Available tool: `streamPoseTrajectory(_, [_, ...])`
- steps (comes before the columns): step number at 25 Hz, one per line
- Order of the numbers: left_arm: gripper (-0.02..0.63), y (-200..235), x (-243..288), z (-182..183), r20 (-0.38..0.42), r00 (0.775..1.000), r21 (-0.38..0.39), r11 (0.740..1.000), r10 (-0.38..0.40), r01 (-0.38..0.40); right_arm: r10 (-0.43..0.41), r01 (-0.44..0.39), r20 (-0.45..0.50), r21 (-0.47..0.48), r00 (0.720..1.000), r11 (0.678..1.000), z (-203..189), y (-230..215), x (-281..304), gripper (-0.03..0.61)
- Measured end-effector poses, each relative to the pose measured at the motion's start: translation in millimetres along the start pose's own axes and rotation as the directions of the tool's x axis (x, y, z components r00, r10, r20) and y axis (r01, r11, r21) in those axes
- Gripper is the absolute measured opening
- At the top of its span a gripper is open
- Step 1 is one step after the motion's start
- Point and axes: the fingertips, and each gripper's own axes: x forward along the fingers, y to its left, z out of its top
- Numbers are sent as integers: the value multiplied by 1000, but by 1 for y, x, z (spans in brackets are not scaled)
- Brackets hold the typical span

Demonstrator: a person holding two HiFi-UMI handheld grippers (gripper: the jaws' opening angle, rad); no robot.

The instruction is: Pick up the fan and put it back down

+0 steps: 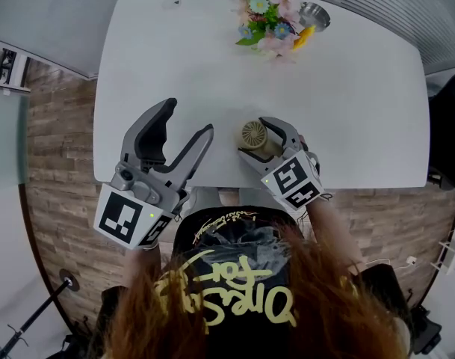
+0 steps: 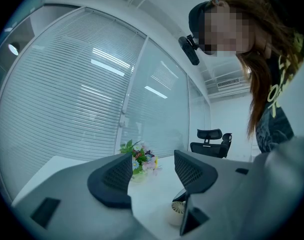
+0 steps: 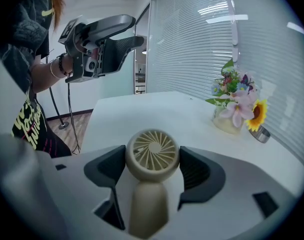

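Note:
A small beige handheld fan (image 1: 254, 134) with a round grille head is near the front edge of the white table (image 1: 212, 51). My right gripper (image 1: 258, 137) is shut on it. In the right gripper view the fan (image 3: 152, 154) fills the gap of the right gripper (image 3: 152, 166), both dark pads pressing the sides of its head, handle toward the camera. Whether it touches the tabletop I cannot tell. My left gripper (image 1: 188, 117) hovers open and empty at the table's front left; past that left gripper (image 2: 152, 171) the fan (image 2: 177, 211) shows low on the right.
A vase of artificial flowers (image 1: 268, 13) and a small metal bowl (image 1: 314, 15) stand at the table's far edge. A black office chair (image 2: 211, 139) is beyond the table. A window with blinds runs along the far side. A stand foot (image 1: 63, 283) is on the floor at left.

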Motion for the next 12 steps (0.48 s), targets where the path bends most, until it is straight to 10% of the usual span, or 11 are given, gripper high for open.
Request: streamPoseTrajectory(12, [252, 0, 3, 1, 1, 1000, -2, 1000, -14, 14, -28, 25, -49, -77, 998, 997, -3, 5, 7, 328])
